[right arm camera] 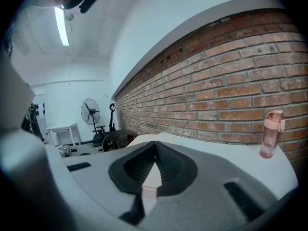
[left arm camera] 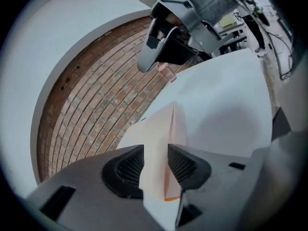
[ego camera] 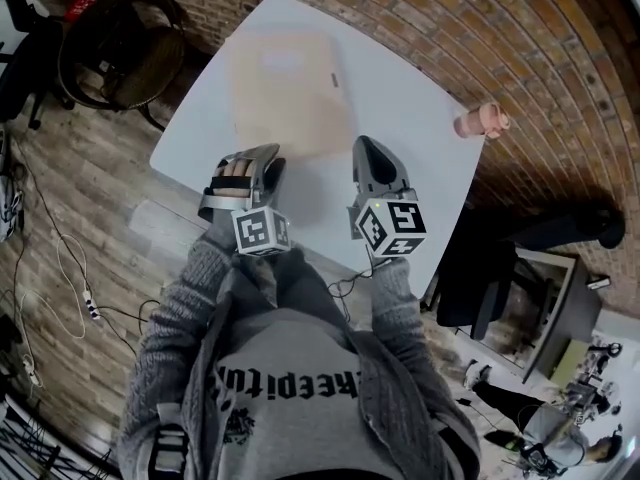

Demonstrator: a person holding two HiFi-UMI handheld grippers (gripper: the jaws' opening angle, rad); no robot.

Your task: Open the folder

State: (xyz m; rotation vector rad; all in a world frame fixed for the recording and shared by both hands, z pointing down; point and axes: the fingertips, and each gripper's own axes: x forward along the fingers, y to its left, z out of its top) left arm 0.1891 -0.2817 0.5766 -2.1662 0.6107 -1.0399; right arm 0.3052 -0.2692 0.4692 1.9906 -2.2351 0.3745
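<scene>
- Facing a pale folder (ego camera: 290, 93), which lies flat and closed on the white counter (ego camera: 420, 98), just ahead of both tongs and nearer the left pair.
- Judging it light, thin and bendy: likely to flop if raised by one corner, and to skate over the smooth counter if pushed rather than pinched.
- Looks smooth-faced, so calls for a firm but shallow pinch on the top cover alone, at its free edge, never across both leaves.
- Cannot tell from here which edge is the spine; worth checking before closing on it.
- Probably needs a second press on the lower leaf, or else the whole thing lifts while shut.
- Shows the left tongs (ego camera: 268, 158) released, with the pads apart and the folder's near edge in the gap between them; no sign of either pad pressing on it.
- Shows the right tongs (ego camera: 366, 146) clenched, tips meeting. A pale strip sits in the slot behind the tips, and cannot tell whether that is the folder or the counter seen through.
- Has the left hand tilted to one side and angled down, with the tips at the folder's near edge and a grey knit sleeve reaching forward from the body.
- Has the right tongs aimed forward and slightly down, just beside the folder's near right corner.
- Leaves a pink bottle (ego camera: 480, 120) well apart, farther ahead and to the right of the right tongs.
</scene>
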